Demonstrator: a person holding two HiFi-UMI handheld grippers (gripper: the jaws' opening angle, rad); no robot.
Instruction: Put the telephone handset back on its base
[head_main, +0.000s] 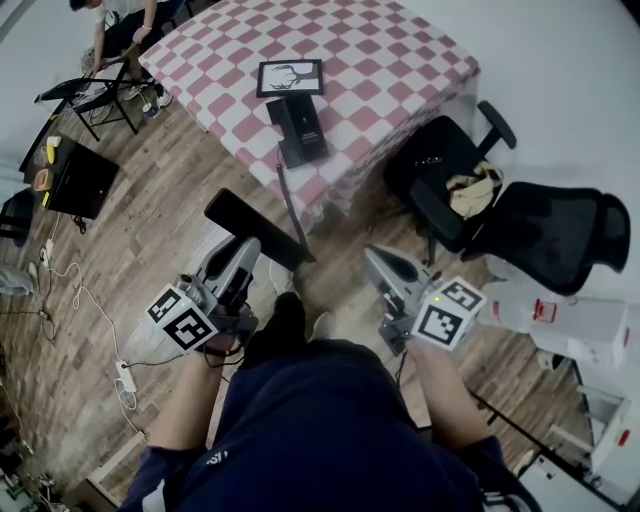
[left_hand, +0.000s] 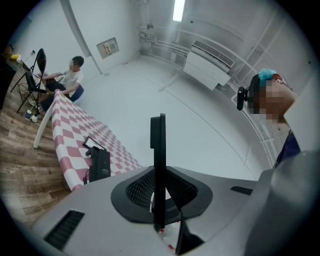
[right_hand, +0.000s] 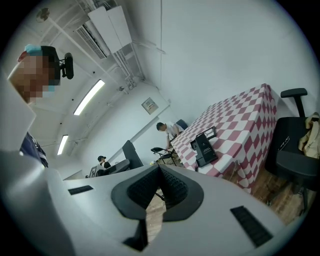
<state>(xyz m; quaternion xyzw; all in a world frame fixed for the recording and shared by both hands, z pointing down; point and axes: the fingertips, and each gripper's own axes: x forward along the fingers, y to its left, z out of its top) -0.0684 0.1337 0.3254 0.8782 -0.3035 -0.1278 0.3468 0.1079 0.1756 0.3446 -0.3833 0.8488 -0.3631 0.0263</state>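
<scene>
A black telephone base (head_main: 297, 128) sits on the table with the red-and-white checked cloth (head_main: 400, 60), near its front edge. It also shows in the left gripper view as the base (left_hand: 100, 165) and in the right gripper view as the base (right_hand: 205, 147). My left gripper (head_main: 245, 250) is shut on the flat black handset (head_main: 255, 228), held over the wooden floor short of the table. A thin cord (head_main: 288, 200) runs from the base towards it. Edge-on, the handset (left_hand: 159, 150) stands between the left gripper's (left_hand: 160, 200) jaws. My right gripper (head_main: 375, 255) (right_hand: 159, 172) is shut and holds nothing.
A black-framed picture (head_main: 290, 77) lies behind the base. Two black office chairs (head_main: 450, 180) (head_main: 560, 235) stand right of the table. A folding chair (head_main: 95, 95) and a person are at the far left. A black case (head_main: 80, 180) and a power strip (head_main: 125, 375) lie on the floor.
</scene>
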